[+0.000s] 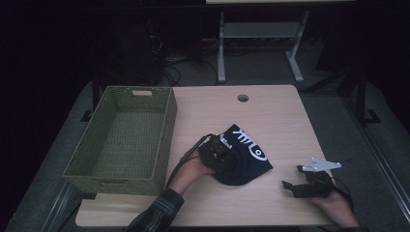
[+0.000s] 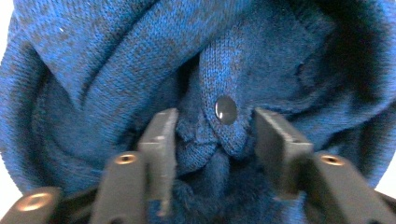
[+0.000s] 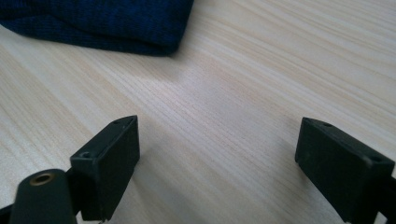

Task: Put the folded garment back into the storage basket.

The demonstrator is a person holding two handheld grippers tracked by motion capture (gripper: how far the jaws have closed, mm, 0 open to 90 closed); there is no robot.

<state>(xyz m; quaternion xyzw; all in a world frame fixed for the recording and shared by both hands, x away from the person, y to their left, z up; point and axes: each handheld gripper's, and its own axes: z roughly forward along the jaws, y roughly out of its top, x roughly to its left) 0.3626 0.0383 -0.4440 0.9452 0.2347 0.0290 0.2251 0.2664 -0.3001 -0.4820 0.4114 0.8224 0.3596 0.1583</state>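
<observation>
One green woven basket (image 1: 121, 137) sits along the counter's (image 1: 285, 121) left edge, empty as far as the high view shows, and it looks like the likely drop spot for the dark blue knit hat (image 1: 244, 154) lying near the middle of the counter, a bit toward the near edge. The left gripper (image 1: 218, 153) is buried in the hat's left side, and in its own view the fingers (image 2: 161, 140) sit partway closed on either side of a fold with a small snap button (image 2: 226, 110). Whether they're truly pinching that fold yet is hard to call; the knit bulges between them but the pads don't clearly press.

Probably best to squeeze down fully on that thick fold before lifting, since loose knit slips out easily, and to grab enough layers that the hat doesn't unroll mid-air.

Over by the near right corner, the right gripper (image 1: 303, 187) rests low with fingers (image 3: 112, 158) spread wide over bare wood, holding nothing.
</observation>
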